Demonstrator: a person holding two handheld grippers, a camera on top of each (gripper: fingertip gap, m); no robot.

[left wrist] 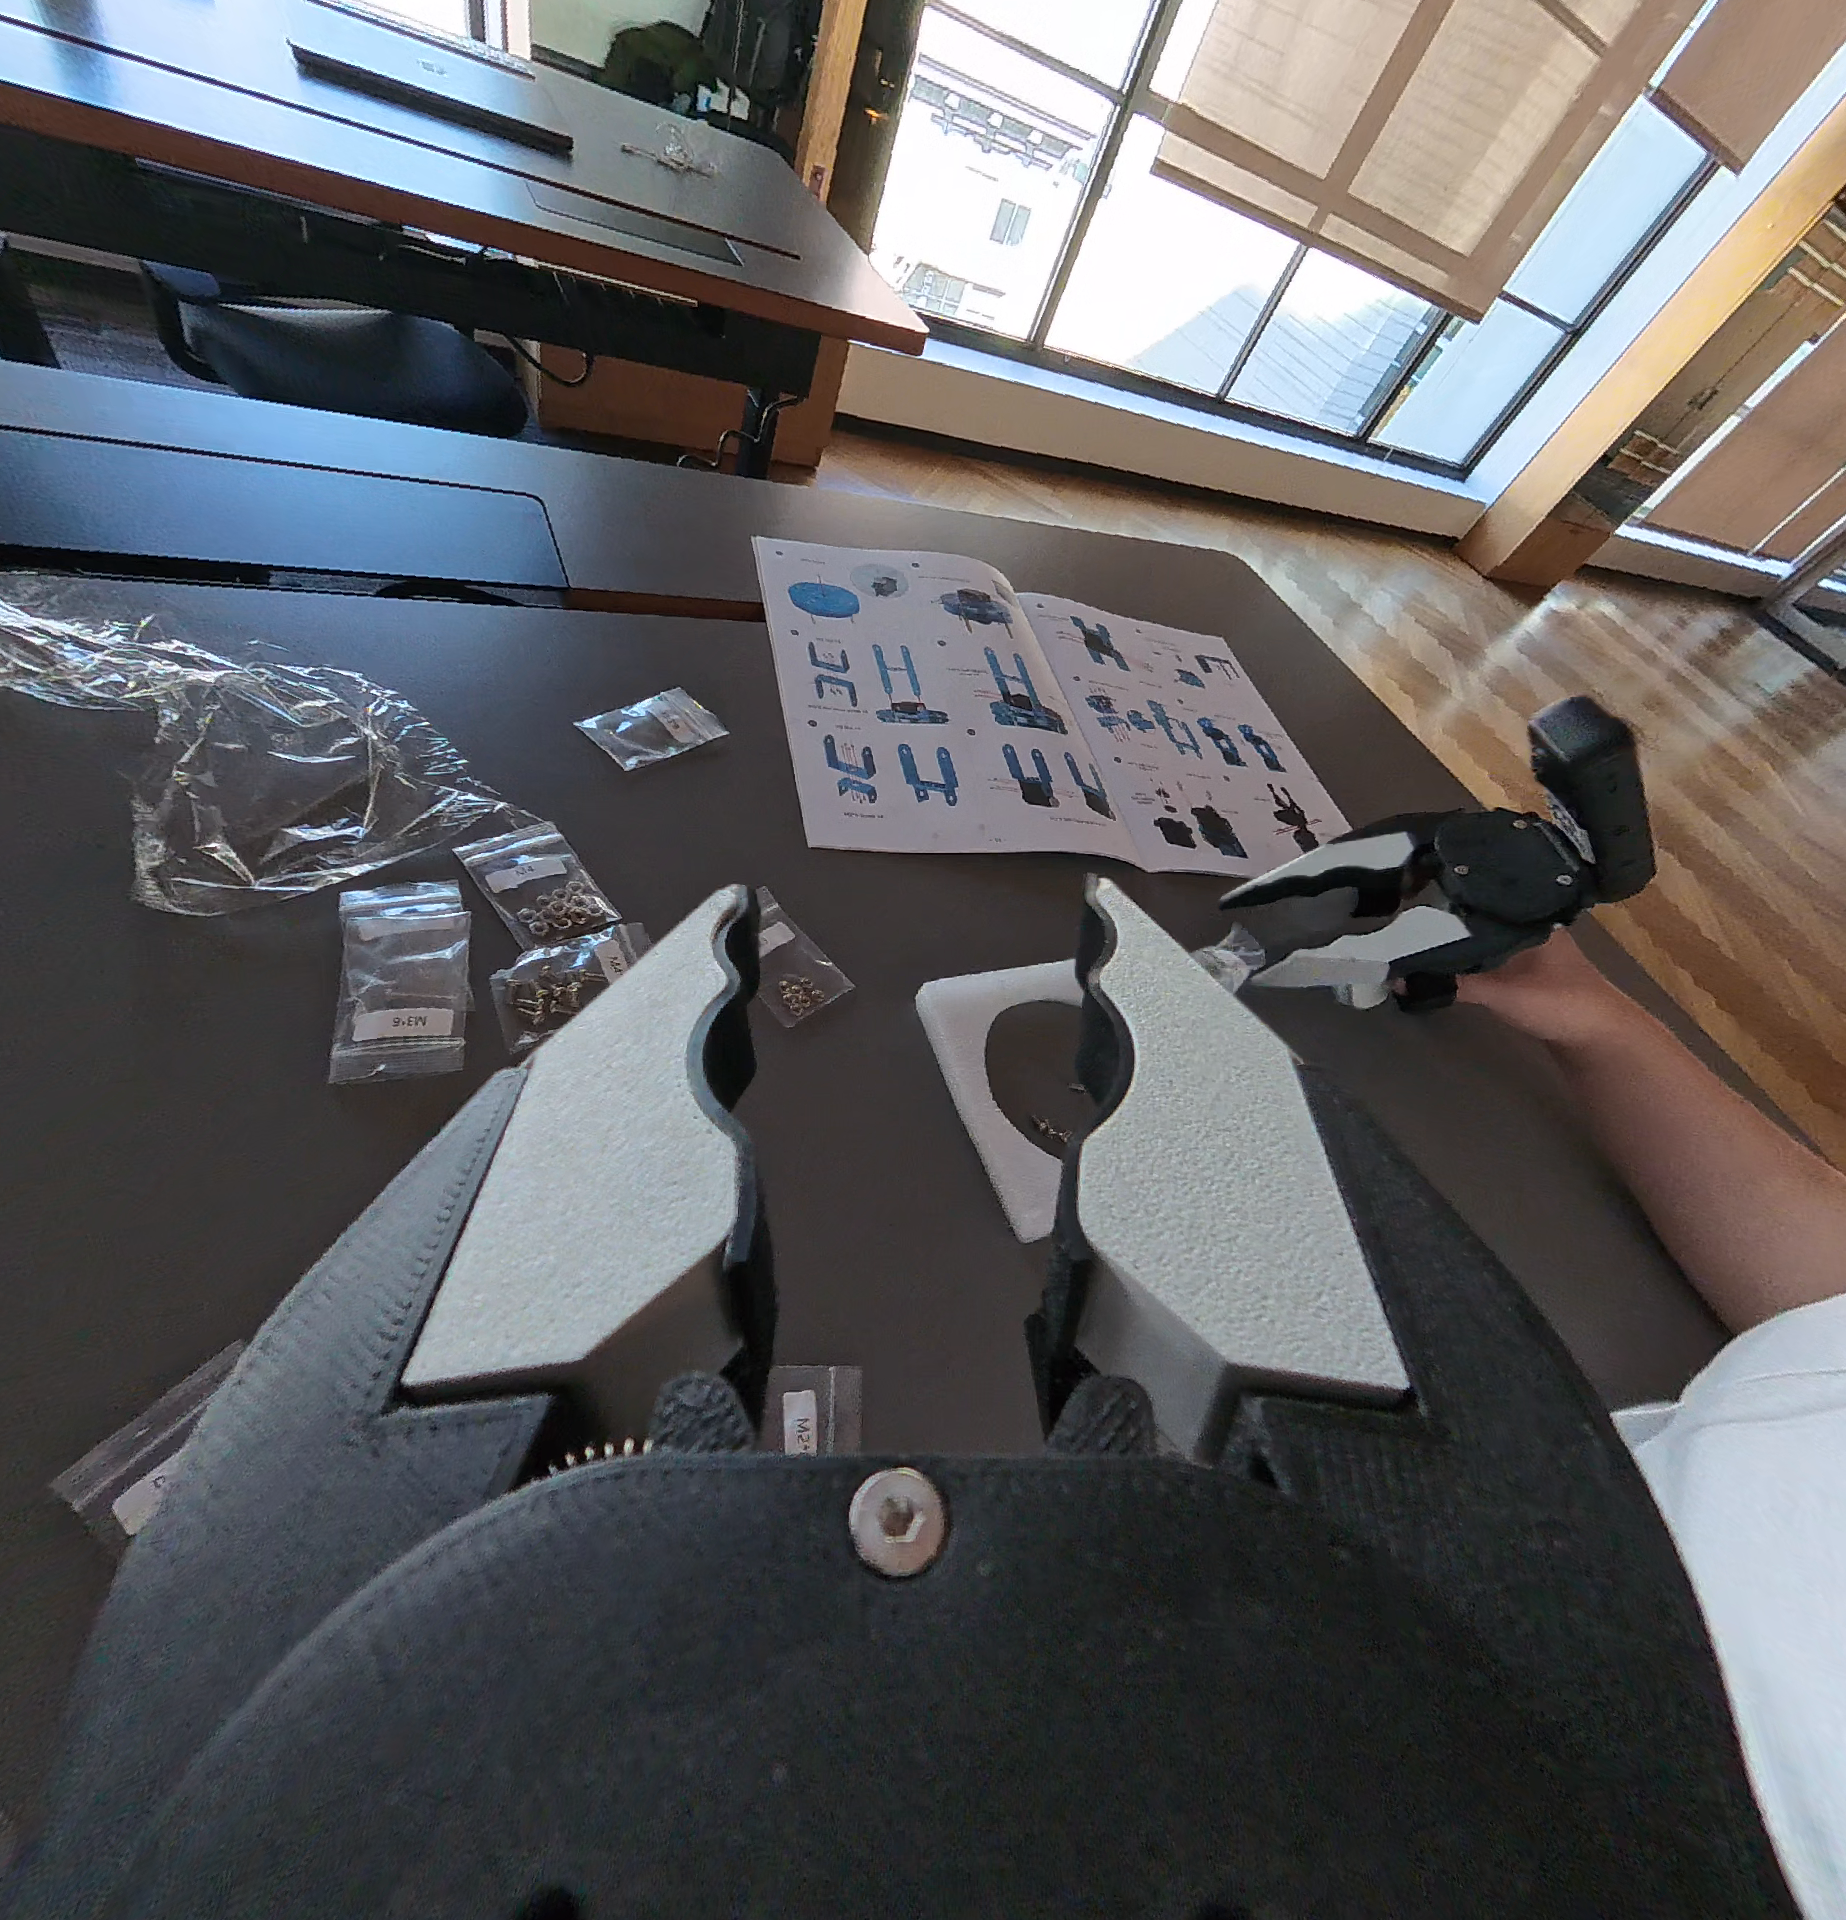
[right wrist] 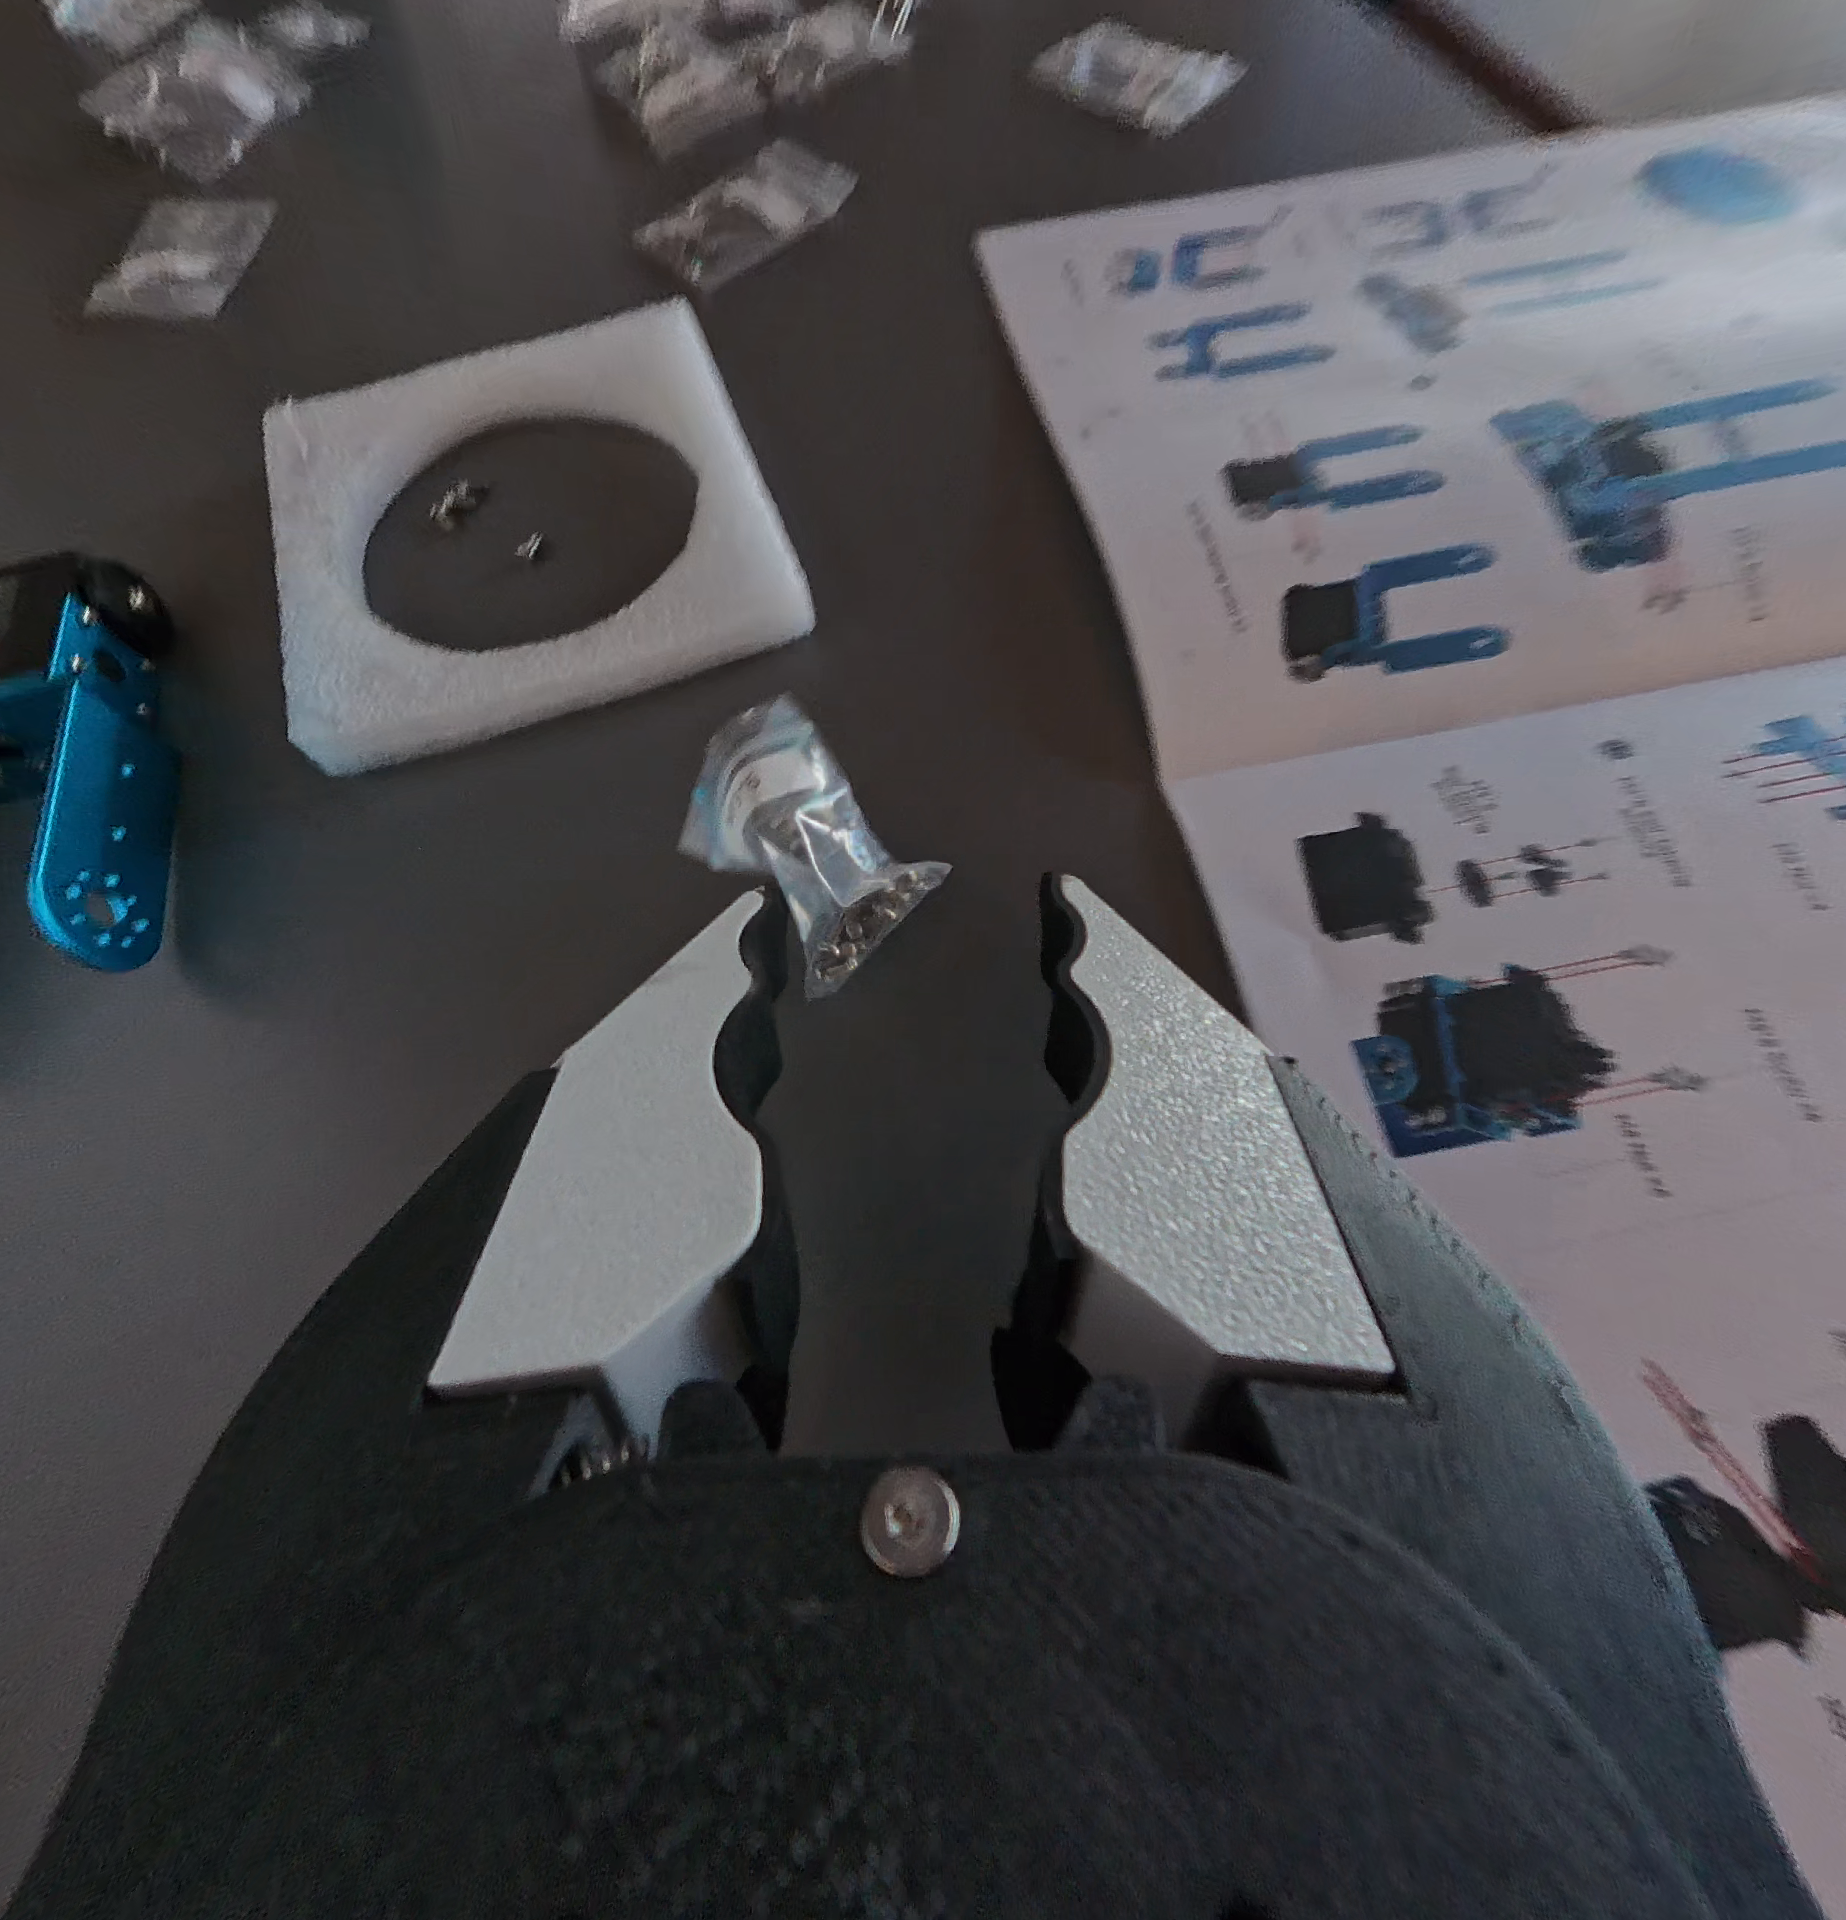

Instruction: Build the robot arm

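Observation:
My left gripper (left wrist: 919,902) is open and empty above the dark table (left wrist: 275,1195). Several small clear bags of screws and nuts (left wrist: 545,904) lie just ahead to its left. A white foam frame (left wrist: 966,1039) with loose screws (left wrist: 1049,1124) in its round hole lies by its right finger. My right gripper (right wrist: 903,899) is open. A crumpled small bag of screws (right wrist: 825,883) lies at its left fingertip; I cannot tell whether they touch. It also shows in the left wrist view (left wrist: 1239,940), held by a hand at the right.
An open instruction booklet (left wrist: 1023,717) lies at the back right, also in the right wrist view (right wrist: 1470,520). A blue metal bracket with a black servo (right wrist: 77,748) lies left of the foam frame (right wrist: 379,707). Crumpled clear film (left wrist: 244,748) lies far left. The table edge, then wood floor, runs on the right.

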